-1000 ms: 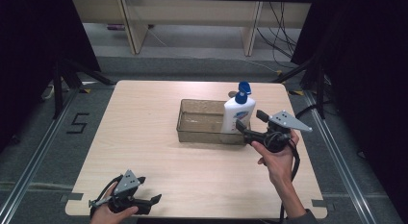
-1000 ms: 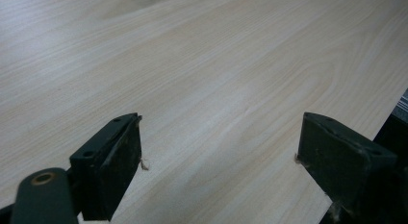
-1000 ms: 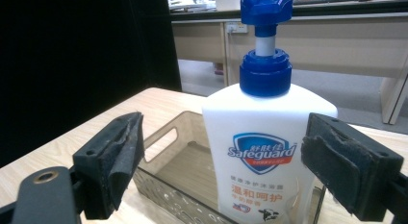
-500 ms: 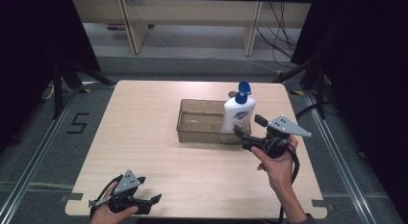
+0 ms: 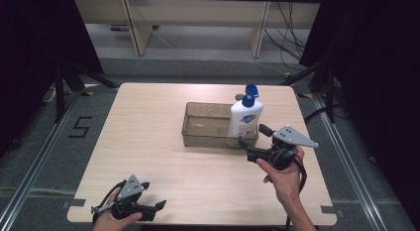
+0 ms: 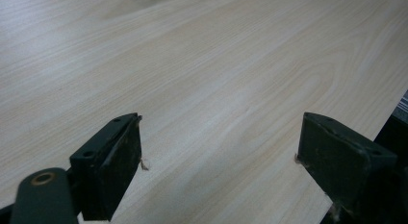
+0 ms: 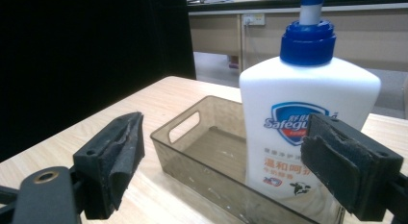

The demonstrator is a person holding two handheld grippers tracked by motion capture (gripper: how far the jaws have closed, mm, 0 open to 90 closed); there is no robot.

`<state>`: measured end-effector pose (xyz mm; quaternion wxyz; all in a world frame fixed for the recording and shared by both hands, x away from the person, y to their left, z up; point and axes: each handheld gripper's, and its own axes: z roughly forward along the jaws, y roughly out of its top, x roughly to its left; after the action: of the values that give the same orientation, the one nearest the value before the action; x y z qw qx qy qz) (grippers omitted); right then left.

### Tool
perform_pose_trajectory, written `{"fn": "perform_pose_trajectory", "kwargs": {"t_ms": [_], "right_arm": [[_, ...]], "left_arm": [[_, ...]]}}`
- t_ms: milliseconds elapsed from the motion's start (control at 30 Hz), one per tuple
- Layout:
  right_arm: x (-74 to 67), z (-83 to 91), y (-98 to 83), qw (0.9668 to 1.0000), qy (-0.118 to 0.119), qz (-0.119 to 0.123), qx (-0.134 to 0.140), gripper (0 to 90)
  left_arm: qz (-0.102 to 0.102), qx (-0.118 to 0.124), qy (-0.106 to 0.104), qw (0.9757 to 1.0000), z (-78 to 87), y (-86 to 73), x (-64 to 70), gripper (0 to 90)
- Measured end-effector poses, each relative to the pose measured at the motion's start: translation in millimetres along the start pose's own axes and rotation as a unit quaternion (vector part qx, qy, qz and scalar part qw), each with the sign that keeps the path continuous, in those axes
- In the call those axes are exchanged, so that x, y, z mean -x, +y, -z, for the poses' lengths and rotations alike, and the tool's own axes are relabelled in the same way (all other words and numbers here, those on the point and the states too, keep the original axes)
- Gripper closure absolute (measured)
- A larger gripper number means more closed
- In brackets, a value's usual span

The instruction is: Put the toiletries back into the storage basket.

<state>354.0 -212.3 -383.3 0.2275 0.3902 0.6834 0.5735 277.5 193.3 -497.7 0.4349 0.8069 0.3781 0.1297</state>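
A white soap bottle (image 5: 245, 117) with a blue pump top stands upright in the right end of a clear smoky plastic tray (image 5: 186, 125) on the wooden table. My right gripper (image 5: 252, 135) is open, just in front of the tray's near right corner and pointing at the bottle. In the right gripper view the bottle (image 7: 308, 113) stands inside the tray (image 7: 183, 132) beyond the gripper (image 7: 221, 161), whose jaws are apart and hold nothing. My left gripper (image 5: 153, 195) rests low at the table's front left, open, with bare wood between its jaws (image 6: 219, 156).
The wooden table (image 5: 148, 142) has bare surface left of the tray and across the front. Its front edge lies close to the left gripper. Dark curtains flank the table, and shelving legs and cables stand on the floor beyond it.
My right gripper has drawn back a little from the bottle toward the person. The bottle, tray and left gripper have stayed put.
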Motion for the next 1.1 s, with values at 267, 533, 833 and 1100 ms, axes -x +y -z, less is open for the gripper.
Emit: {"fn": "perform_pose_trajectory", "kwargs": {"t_ms": [267, 533, 833, 1100], "right_arm": [[-4.5, 0.7, -6.8, 0.9999, 0.008, 0.009, -0.005, 15.3], [-9.5, 1.5, -14.1, 0.9998, 0.013, 0.006, -0.014, 15.3], [-13.1, 2.0, -24.4, 0.9994, 0.020, 0.000, -0.028, 15.3], [-14.2, 3.8, -29.9, 0.9995, 0.021, 0.002, -0.025, 15.6]], "left_arm": [[0.000, 0.001, 0.001, 1.0000, 0.2, 0.0, 0.3, 14.9], [0.000, 0.001, 0.000, 1.0000, 0.4, 0.1, 0.2, 15.0], [0.000, 0.001, 0.001, 1.0000, 0.3, 0.1, 0.2, 14.9], [-0.004, -0.002, 0.001, 1.0000, 0.7, 0.2, -0.2, 14.9]]}}
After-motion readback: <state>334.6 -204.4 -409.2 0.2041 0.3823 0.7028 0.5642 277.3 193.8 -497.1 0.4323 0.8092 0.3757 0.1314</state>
